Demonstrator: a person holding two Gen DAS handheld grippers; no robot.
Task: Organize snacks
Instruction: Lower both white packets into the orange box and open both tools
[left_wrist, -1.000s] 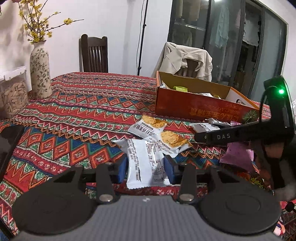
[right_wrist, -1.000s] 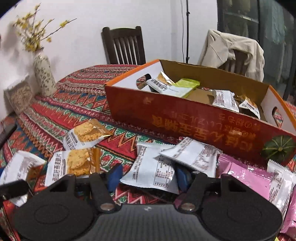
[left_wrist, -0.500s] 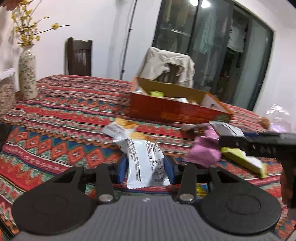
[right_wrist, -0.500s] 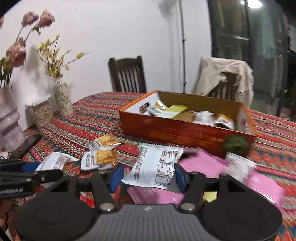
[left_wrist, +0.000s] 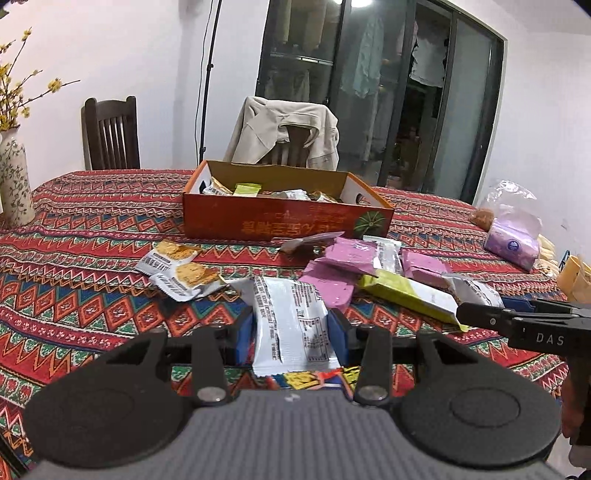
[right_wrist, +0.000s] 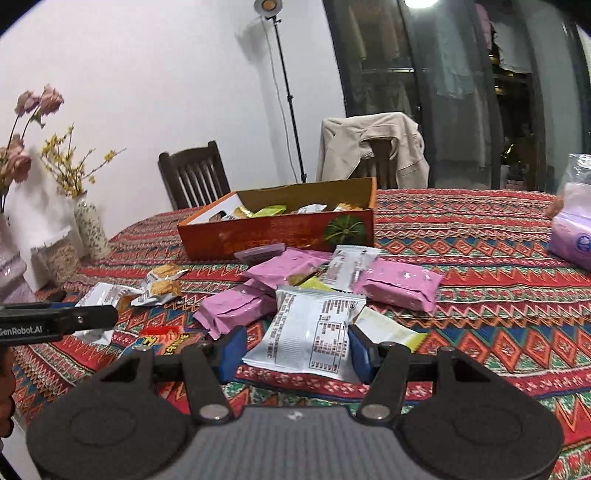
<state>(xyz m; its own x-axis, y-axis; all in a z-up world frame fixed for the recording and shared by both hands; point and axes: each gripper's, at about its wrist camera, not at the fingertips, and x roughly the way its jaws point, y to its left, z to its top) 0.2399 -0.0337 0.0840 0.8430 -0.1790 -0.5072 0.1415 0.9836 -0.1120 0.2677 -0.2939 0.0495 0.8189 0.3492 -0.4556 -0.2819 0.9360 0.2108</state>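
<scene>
Both grippers are clamped on white snack packets, left gripper (left_wrist: 291, 328) and right gripper (right_wrist: 295, 349) alike, each packet's long axis pointing toward the orange box (left_wrist: 284, 218) at upper centre, well apart.

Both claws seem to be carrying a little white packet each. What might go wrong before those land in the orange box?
1. Each white packet is pinched only at its edges and bows between the pads, so it might slip out.
2. The loose pile of pink packets lies in front of the orange box; a low pass may scatter it.
3. The left claw and right claw are close together and might bump.
</scene>
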